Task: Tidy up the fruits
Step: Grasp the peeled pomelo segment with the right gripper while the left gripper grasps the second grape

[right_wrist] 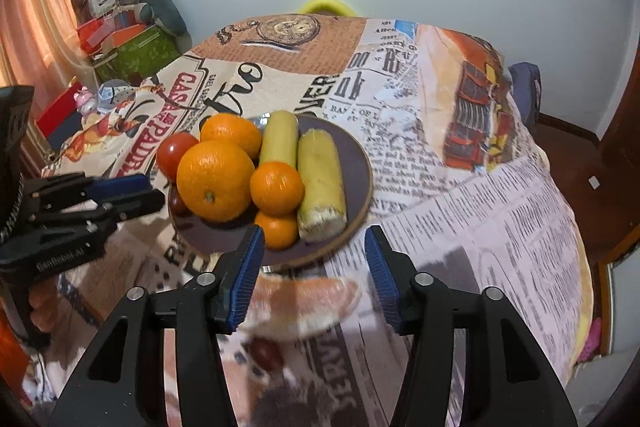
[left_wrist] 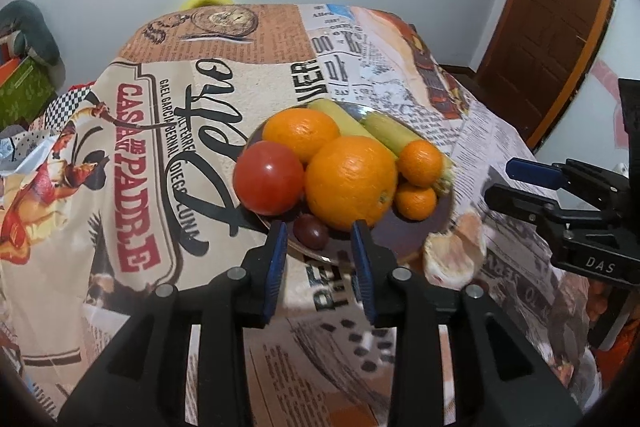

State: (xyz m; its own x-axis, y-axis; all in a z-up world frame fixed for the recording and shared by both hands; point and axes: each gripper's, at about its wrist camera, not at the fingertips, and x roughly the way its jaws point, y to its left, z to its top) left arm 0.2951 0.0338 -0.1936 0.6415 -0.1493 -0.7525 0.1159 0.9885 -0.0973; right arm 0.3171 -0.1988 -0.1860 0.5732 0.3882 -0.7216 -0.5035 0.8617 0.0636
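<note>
purple plate (right_wrist: 356, 163): near the worktop's (right_wrist: 500, 227) front, piled with a big orange (right_wrist: 216, 179), tomato (right_wrist: 174, 153), small oranges and two yellow-green pieces; bare rim on its right.
peeled segment (right_wrist: 308, 301): on the cloth just before the plate's front edge.
left gripper (left_wrist: 318, 251): fingers spread, empty, at the plate's near rim by a dark grape (left_wrist: 311, 231).
right gripper (right_wrist: 314, 261): fingers spread wide, empty, above the segment.
open room: bare cloth right of the plate.

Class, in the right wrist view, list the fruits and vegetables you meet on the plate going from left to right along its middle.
Tomato → large orange → small mandarin → right corn cob → bare plate rim.
</note>
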